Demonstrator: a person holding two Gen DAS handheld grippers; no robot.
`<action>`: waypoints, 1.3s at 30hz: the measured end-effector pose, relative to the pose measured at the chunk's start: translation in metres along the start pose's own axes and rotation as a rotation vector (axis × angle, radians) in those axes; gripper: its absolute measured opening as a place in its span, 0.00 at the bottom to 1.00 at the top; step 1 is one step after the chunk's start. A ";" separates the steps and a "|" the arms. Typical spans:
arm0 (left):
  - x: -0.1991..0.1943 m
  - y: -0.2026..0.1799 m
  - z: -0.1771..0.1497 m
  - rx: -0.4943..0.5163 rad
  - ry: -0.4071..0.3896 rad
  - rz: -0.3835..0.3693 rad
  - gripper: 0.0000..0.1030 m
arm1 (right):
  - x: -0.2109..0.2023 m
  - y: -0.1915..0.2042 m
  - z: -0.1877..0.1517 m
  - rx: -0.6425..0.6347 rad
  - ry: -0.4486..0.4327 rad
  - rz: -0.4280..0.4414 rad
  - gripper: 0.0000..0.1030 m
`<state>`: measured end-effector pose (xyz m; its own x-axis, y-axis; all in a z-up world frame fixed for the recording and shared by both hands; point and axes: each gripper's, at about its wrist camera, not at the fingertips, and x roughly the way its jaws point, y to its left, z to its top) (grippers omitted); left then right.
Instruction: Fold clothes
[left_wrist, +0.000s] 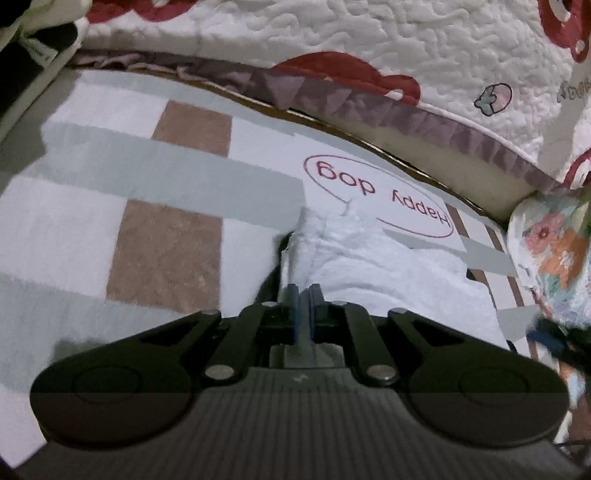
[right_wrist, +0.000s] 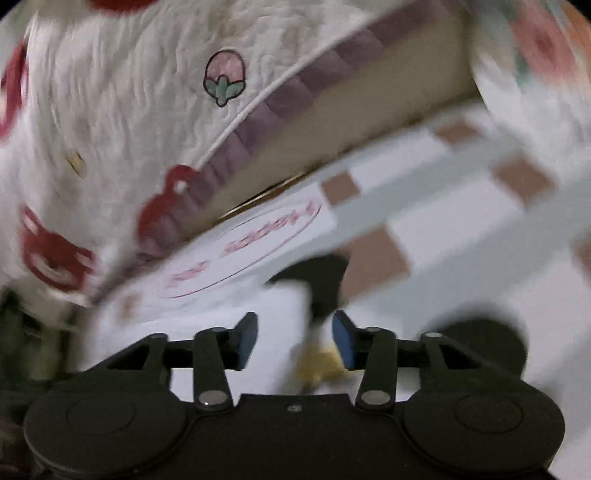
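Left jaws closed; right jaws apart over white garment (right_wrist: 207, 328).

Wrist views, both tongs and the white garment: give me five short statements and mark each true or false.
1. The left tongs are closed, with the edge of the white garment at their tips. True.
2. The right tongs are clamped tight. False: their blue pads stand well apart.
3. The mat under the garment is plain black. False: it is checked in white, grey-green and brown.
4. "Happy dog" is printed inside a red oval. True.
5. A strawberry figure shows on the white quilt. True.
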<state>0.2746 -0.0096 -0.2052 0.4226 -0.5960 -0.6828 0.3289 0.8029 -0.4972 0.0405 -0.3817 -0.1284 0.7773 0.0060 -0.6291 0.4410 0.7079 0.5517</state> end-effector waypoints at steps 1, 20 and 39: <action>0.000 0.002 0.001 -0.010 0.007 -0.007 0.07 | -0.007 -0.001 -0.010 0.072 0.033 0.035 0.55; 0.010 0.025 0.009 -0.097 -0.014 -0.113 0.33 | 0.038 -0.011 -0.100 0.611 0.123 0.186 0.59; 0.004 -0.023 -0.023 -0.078 0.009 -0.168 0.50 | 0.013 -0.018 -0.032 0.158 -0.027 -0.041 0.39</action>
<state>0.2496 -0.0297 -0.2089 0.3590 -0.7221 -0.5913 0.3280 0.6908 -0.6444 0.0284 -0.3718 -0.1636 0.7681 -0.0412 -0.6390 0.5358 0.5876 0.6063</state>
